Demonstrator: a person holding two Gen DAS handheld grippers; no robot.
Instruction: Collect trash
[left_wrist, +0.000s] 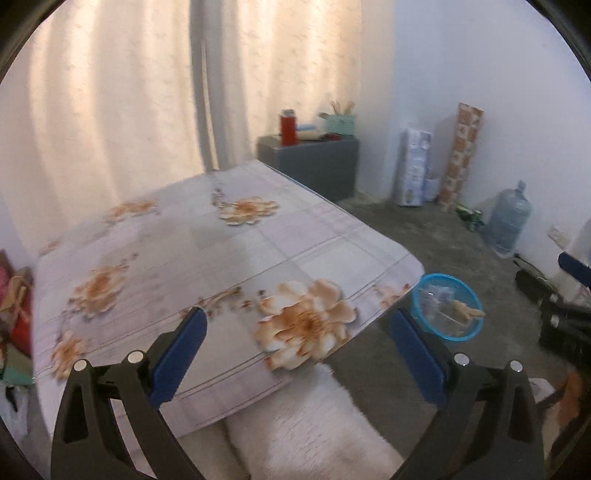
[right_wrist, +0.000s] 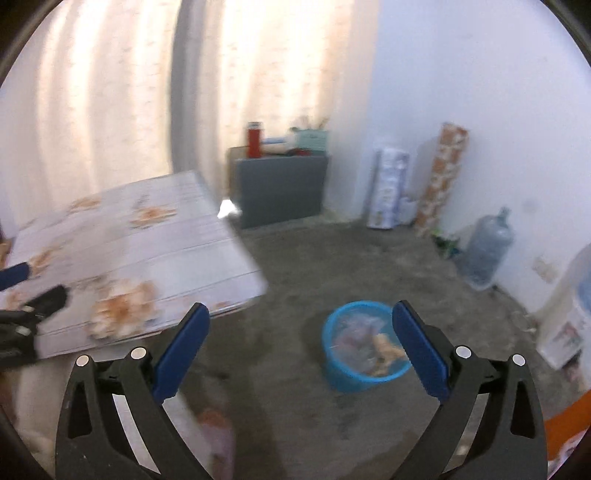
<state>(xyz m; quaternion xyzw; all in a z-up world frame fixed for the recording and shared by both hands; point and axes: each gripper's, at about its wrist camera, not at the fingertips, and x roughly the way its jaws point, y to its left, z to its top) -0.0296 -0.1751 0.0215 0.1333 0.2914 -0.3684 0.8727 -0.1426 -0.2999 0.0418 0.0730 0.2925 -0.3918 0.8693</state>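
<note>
A blue plastic bin (left_wrist: 464, 334) stands on the floor just past the table's near right corner; it holds clear plastic wrappers and a tan crumpled piece. It also shows in the right wrist view (right_wrist: 345, 374), low and centre right. My left gripper (left_wrist: 298, 317) is open and empty, above the table's near edge. My right gripper (right_wrist: 301, 314) is open and empty, above the floor, with the bin just inside its right finger. The left gripper's tip (right_wrist: 16, 276) shows at the far left of the right wrist view. No loose trash shows on the tabletop.
A table with a flowered cloth (left_wrist: 192, 243) fills the left. A white furry seat (left_wrist: 306, 421) sits below its near edge. A grey cabinet (left_wrist: 314, 162) with a red flask stands by the curtain. A water jug (left_wrist: 508, 221), rolled mats and boxes line the right wall.
</note>
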